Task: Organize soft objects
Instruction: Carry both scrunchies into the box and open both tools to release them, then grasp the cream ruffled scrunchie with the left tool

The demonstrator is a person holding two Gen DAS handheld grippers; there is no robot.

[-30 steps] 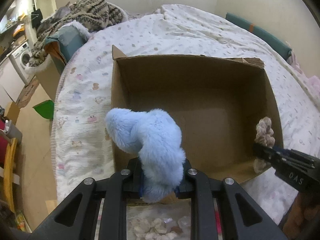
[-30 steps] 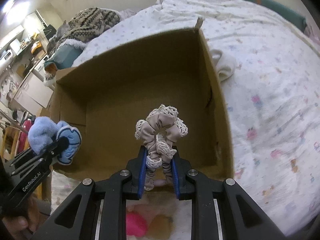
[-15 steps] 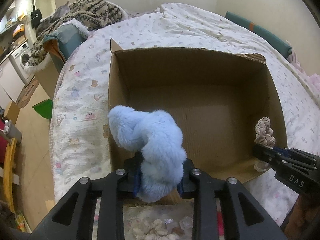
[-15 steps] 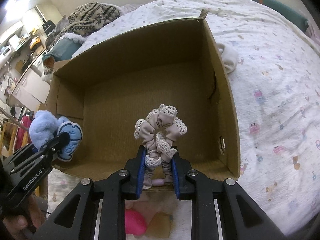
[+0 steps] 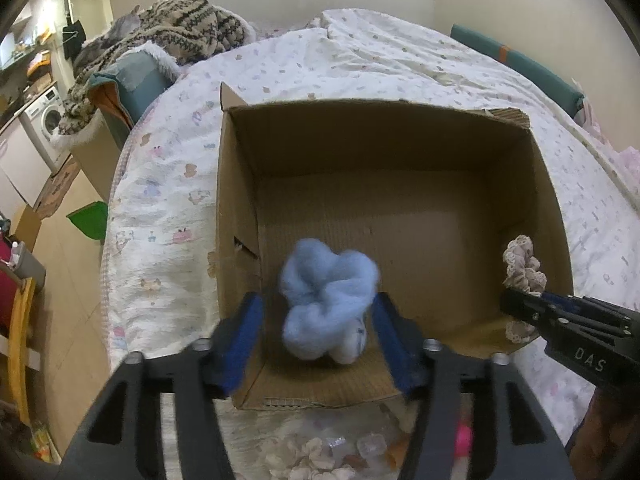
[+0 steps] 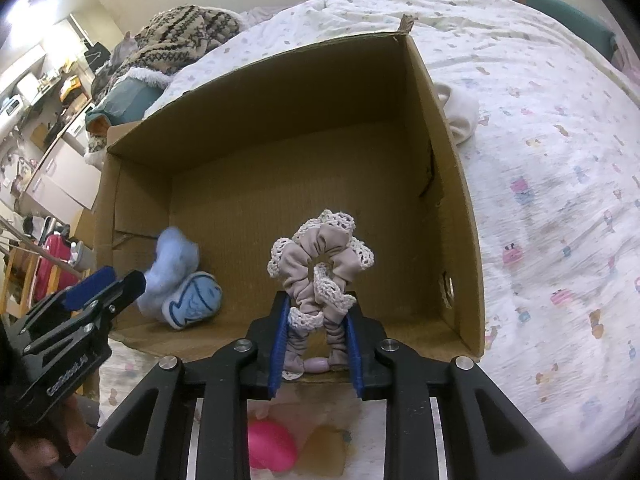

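Since half a second ago your left gripper (image 5: 316,332) has let go: jaws that were clamped on the blue plush toy (image 5: 326,300) are now spread wide, and the toy has dropped between them. It sits on the floor of the cardboard box (image 5: 400,140), in the near-left corner, touching neither pad as far as I can see. The right wrist view confirms it: the toy (image 6: 180,284) is down against the near wall, and the blue pad of the left gripper (image 6: 104,284) is just beside it.

Your right gripper (image 6: 316,340) is pinching the lace-trimmed scrunchie (image 6: 320,264) by its lower loop. The ring stands upright above the fingertips, with its hole facing the camera.

What matters for the next move: the scrunchie hangs over the box's near edge, toward the right wall, well apart from the toy. Open floor lies straight ahead of and below the right fingers. I'd judge a short push forward, then release. Left side looks done, so back it out so it doesn't snag the plush.
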